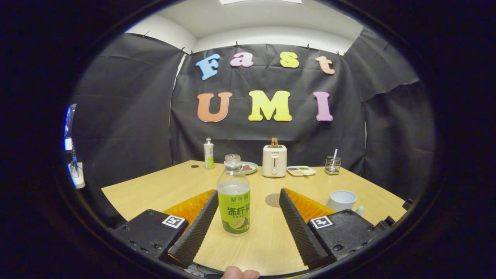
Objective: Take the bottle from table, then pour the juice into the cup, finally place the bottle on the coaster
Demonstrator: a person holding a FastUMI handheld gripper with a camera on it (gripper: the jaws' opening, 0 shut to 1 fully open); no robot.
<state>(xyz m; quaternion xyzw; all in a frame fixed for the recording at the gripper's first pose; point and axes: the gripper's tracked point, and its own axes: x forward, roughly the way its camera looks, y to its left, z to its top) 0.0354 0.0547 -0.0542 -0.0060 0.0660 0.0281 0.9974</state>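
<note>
I have the gripper (248,201) over the near side of the wooden bench (162,186), fingers (201,224) spread wide and gripping nothing. The bottle (233,195) stands upright on the bench between them, nearer the left finger, with a gap on each side so neither touches it. Bottle: clear plastic, clear screw cap, pale cloudy green-white juice filling it up to the shoulder, green wrap label around the lower half. The label carries pale printed characters and a picture of a cut citrus fruit near its foot; I am not reading the characters off. Each finger mount bears a square black-and-white marker tag (173,221). Beyond the fingers, a round brown coaster (272,200) lies flat on the bench, just beside the right finger's tip. The white cup (341,200) stands upright to the right of the coaster, beyond the right finger, well apart from the bottle. Along the far side of the bench: a second, smaller bottle with a green label (209,154), a plate (249,167) partly behind the near bottle's cap, a cream toaster (274,160) with small writing on its front too small to make out, a divided tray (300,170), and a wire holder (332,164) with a white stick in it. A fingertip (240,272) shows close to the camera.
</note>
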